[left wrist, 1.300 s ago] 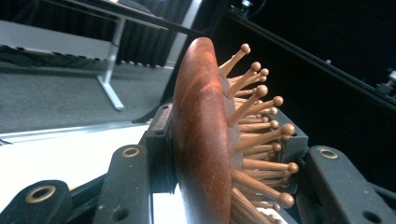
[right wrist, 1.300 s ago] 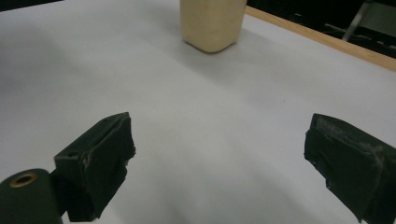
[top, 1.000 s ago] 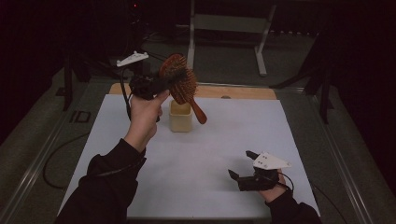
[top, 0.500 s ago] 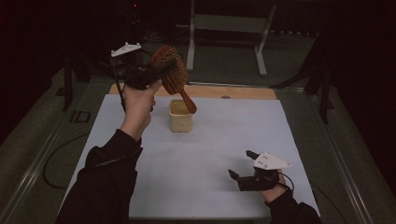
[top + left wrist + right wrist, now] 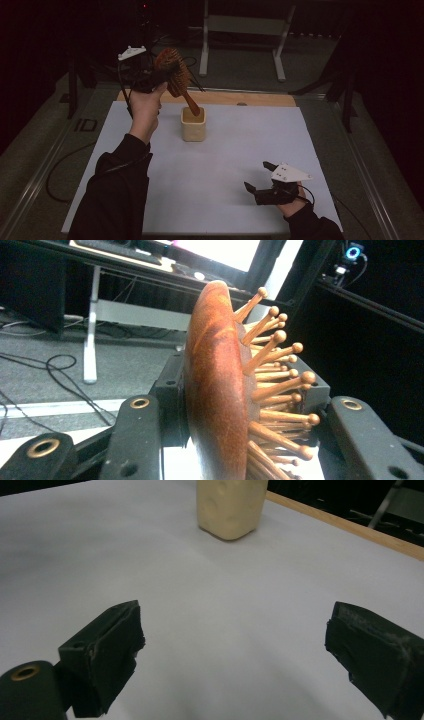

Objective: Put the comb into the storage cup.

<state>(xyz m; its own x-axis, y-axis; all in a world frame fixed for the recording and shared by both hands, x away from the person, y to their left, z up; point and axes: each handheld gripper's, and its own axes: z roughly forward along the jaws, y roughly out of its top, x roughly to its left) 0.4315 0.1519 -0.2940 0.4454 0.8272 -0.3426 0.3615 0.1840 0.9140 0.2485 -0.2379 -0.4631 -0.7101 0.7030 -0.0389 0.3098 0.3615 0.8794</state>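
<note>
Left gripper (image 5: 159, 77) raised, clamping hairbrush (image 5: 174, 75), forearm upright

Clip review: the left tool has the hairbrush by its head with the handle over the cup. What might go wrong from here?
1. The left tool grips the hairbrush on its rounded head and bristles; it may twist or slip.
2. The handle tip sits at the rim of the cream cup; a sideways push could tip the cup, which nothing steadies.
3. The right tool rests open on the white mat, too far off to catch the cup.
</note>
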